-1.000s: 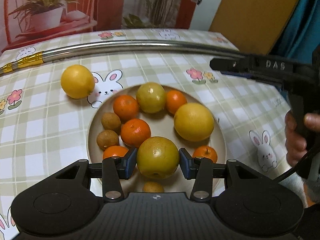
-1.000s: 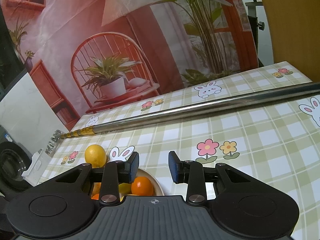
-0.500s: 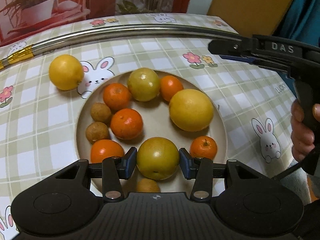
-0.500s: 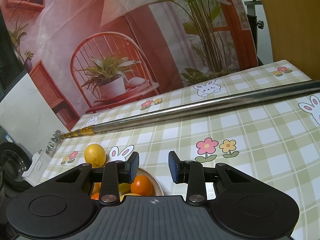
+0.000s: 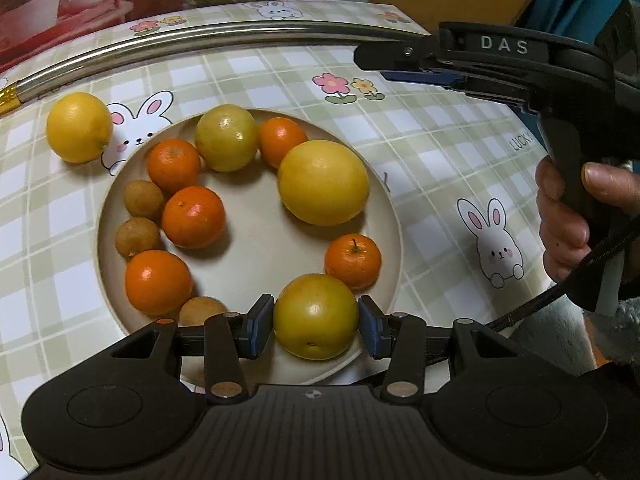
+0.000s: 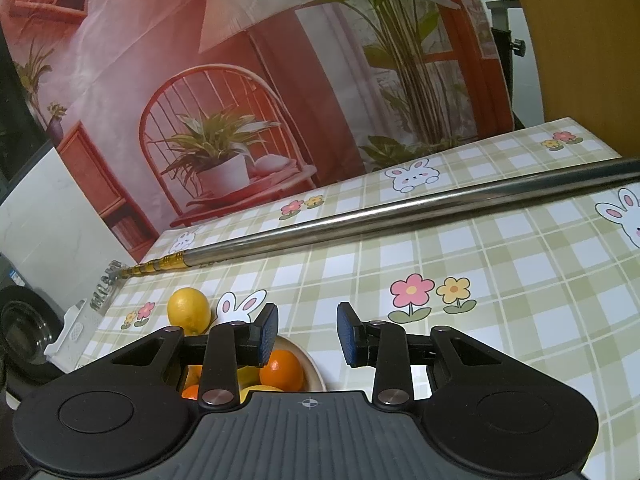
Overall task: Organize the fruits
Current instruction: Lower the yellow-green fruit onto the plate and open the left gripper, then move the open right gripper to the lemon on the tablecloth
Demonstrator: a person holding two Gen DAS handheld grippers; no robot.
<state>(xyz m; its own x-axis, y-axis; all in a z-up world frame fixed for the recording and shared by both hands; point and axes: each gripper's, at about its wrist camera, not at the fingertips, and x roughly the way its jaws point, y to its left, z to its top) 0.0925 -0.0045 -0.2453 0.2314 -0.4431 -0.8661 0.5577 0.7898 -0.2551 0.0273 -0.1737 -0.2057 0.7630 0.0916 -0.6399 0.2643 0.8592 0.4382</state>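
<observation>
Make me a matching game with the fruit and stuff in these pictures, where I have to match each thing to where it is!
Things:
1. lemon
2. greenish-yellow fruit
3. metal pole
4. big yellow fruit

Places:
A. on the plate, beside the small oranges, not held
B. lying across the far part of the table
C. on the tablecloth, outside the plate
D. between the pads of the left gripper, over the plate's near edge

Pairs: 1-C, 2-D, 3-B, 4-A
</observation>
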